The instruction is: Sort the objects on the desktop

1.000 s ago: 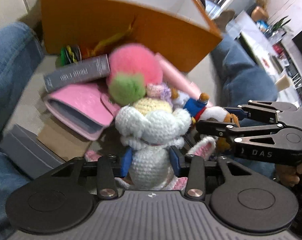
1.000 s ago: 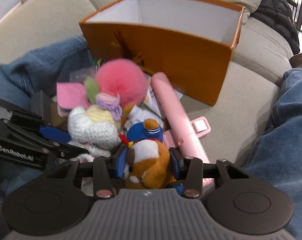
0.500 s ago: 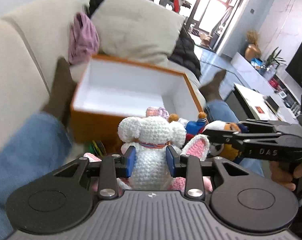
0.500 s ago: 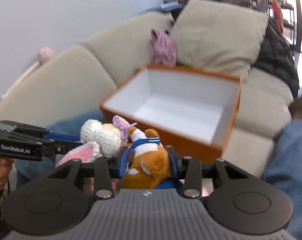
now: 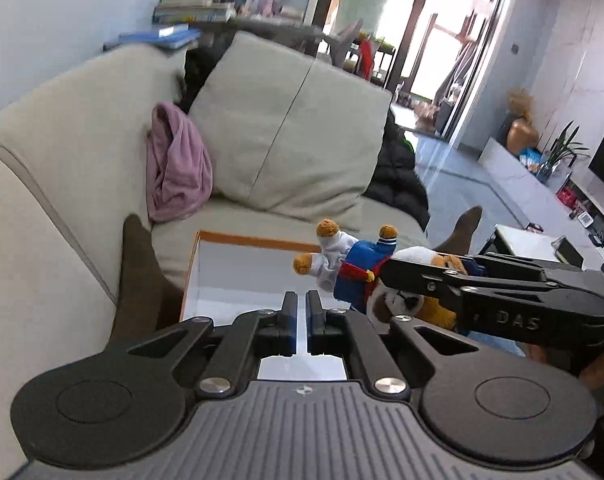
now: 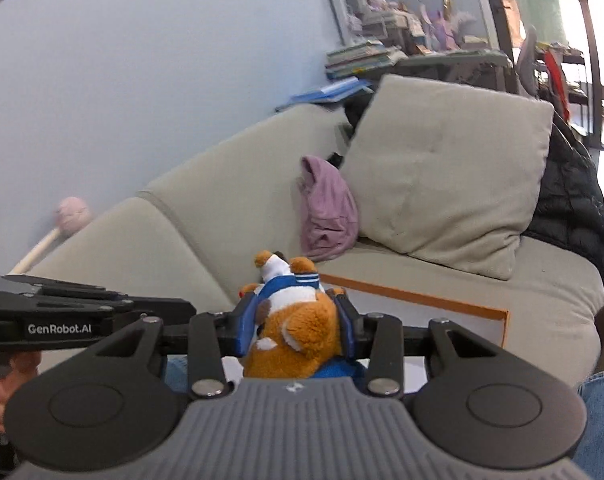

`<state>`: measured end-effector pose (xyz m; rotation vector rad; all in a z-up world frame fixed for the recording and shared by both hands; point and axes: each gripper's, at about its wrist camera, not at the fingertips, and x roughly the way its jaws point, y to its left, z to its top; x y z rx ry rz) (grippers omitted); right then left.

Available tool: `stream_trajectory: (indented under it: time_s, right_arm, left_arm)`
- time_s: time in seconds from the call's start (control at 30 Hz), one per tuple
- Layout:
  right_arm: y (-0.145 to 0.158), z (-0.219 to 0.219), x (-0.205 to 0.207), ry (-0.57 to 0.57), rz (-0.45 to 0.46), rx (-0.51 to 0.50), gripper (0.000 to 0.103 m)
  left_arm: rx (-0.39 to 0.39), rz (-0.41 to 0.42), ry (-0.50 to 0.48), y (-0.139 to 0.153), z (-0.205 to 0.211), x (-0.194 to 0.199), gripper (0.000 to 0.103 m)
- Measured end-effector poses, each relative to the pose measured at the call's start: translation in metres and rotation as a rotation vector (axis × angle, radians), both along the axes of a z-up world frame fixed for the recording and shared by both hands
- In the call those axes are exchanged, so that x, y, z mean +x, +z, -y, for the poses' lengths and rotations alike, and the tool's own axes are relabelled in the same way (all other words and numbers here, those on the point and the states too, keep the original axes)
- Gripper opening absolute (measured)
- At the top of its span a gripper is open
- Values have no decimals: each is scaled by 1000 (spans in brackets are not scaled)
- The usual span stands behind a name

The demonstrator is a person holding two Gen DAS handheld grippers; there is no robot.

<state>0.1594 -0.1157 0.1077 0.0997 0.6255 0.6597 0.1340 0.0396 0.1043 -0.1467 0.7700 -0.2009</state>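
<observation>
One plush fox (image 6: 298, 320) in a blue outfit is clamped between the jaws of the right hand-held gripper (image 6: 296, 322), held in the air over the near edge of the orange box (image 5: 246, 268) on the sofa (image 6: 222, 208). Just left of it, the left hand-held gripper (image 5: 301, 320) hangs above the box with jaws almost together, gripping nothing. Behind the box lie a cushion (image 5: 286, 132), a pink cloth (image 5: 180, 168) and a black jacket (image 6: 569, 200).

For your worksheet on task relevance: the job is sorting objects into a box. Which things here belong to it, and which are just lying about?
Belongs to the job:
plush toy, held by right gripper
orange box
left gripper, nearly shut, empty

Lying about:
pink cloth
cushion
black jacket
books
</observation>
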Motion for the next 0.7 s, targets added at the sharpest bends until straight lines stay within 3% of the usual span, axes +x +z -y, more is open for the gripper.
stream_trajectory:
  time_s: [0.23,0.3,0.43,0.57,0.7]
  right_arm:
    - [-36,6,10,-3,-82,-13,44]
    - [-42,11,7,-5,-100,-7,44]
    - [-49,19,5,-49,-130,-18,44]
    - [-44,36,-5,-71,-116,24,44]
    - [-40,42,-12,-81,-100,33,44]
  left_arm:
    - [46,-78,-45,-29,-9,-17,6]
    - [59,-103,-49,-36,-11,-27,17]
    - [46,-138,-63,-40,-16,-51,28]
    - [17,-170,-102,-48,-17,-76,61]
    - [17,-245,-149,-68,-1,-88,61]
